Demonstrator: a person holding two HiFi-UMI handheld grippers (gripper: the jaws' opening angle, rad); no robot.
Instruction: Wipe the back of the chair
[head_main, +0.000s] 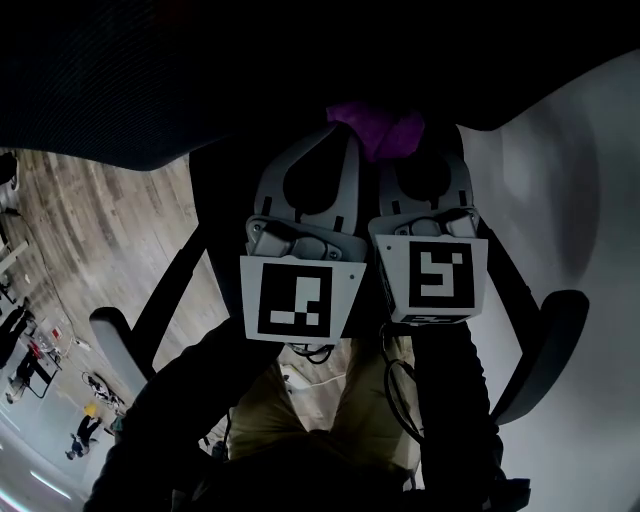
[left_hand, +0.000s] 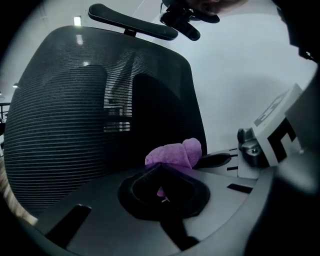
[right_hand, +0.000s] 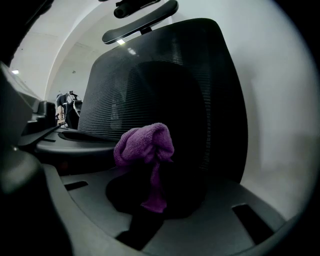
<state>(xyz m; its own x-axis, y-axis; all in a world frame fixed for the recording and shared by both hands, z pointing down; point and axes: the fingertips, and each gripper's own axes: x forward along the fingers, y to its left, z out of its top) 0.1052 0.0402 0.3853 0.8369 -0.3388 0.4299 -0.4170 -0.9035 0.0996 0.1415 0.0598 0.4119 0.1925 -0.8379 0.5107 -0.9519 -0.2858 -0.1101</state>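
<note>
Here we are at the chair back (left_hand: 75, 115), both grippers side by side in front of it! The right gripper (right_hand: 152, 172) has its jaws pinched narrow on the cloth (right_hand: 144, 142): a purple wad bunched above the tips, 1 tail hanging down between them. The left gripper (left_hand: 161, 172) is narrow too, jaws drawn to a point. A sliver of purple is caught between them and the main wad sits just right of its tips, so it looks to be nipping the same cloth by an edge. That makes 2 grippers sharing 1 cloth.

Where is the cloth? Low on the back, near the lower edge and roughly midway between the side edges, right in front of the dark mesh. Touching or just short of it, I can't tell. The headrest (left_hand: 132, 22) is well above it all.

My read is that this is the wiping step itself, with most of the mesh above yet to be covered. The next move calls for pressing the wad flat onto the mesh and sweeping it across or up toward the upper edge. Both grips need to be firm so the cloth doesn't slip out.
</note>
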